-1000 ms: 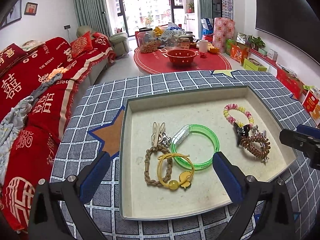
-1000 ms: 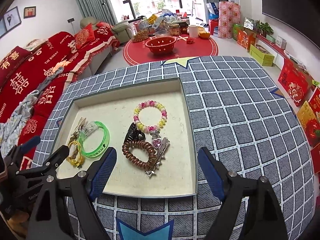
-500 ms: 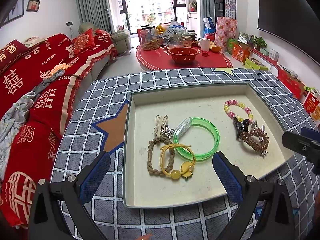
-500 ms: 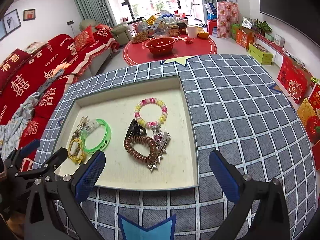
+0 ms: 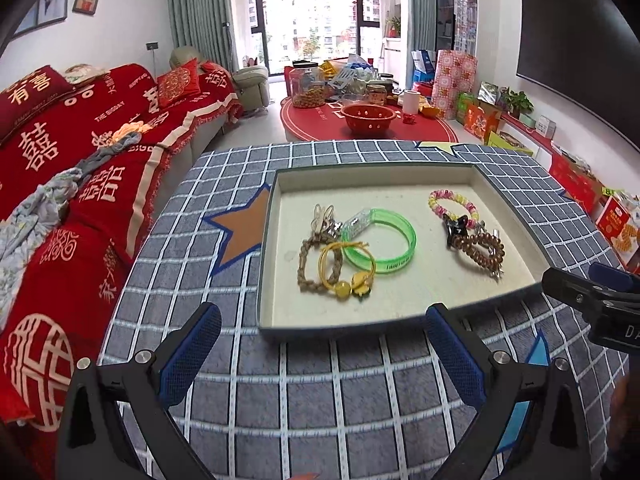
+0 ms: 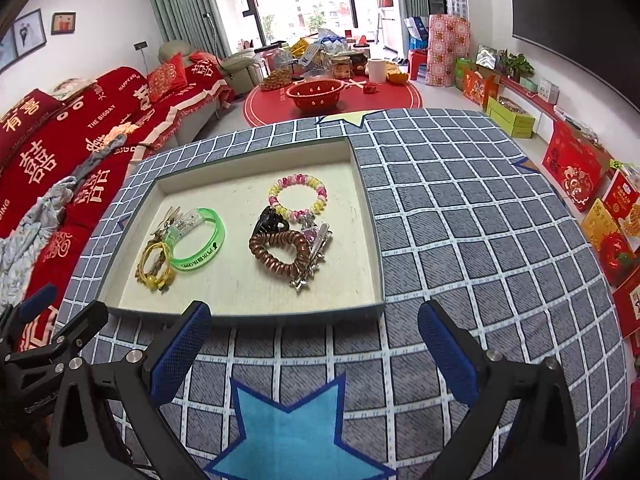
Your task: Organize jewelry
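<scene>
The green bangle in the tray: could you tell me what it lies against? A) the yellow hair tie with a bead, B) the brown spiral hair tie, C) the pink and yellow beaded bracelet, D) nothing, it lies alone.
A: the green bangle overlaps the yellow hair tie in the tray's left cluster, while the beaded bracelet and the spiral hair tie lie apart to its right.
</scene>
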A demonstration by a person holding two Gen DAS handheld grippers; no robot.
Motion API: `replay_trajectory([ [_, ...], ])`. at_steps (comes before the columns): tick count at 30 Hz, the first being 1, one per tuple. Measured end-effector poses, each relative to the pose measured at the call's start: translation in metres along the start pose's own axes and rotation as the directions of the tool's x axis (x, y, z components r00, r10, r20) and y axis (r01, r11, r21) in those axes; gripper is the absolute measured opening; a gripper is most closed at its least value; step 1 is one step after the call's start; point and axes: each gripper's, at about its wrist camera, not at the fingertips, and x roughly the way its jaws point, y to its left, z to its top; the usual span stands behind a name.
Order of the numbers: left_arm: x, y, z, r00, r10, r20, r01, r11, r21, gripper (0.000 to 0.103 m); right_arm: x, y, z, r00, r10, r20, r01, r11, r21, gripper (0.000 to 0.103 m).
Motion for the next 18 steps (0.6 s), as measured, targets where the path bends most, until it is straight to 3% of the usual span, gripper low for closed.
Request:
replay_trajectory([
  [8,-0.028,-0.004,-0.031,0.999,0.02,0.039,-0.02,1.0,-0.003,0.103,-0.027,0.0,-0.024,0.998,-0.028,0.057,0.028,1.0,0.003,0.103],
  [18,-0.046,0.002,-0.05,0.995,0.062,0.081,-0.058,0.997,-0.044,0.103,-0.055,0.023,-0.048,0.986,-0.067,0.155,0.08,0.993,-0.081,0.103],
])
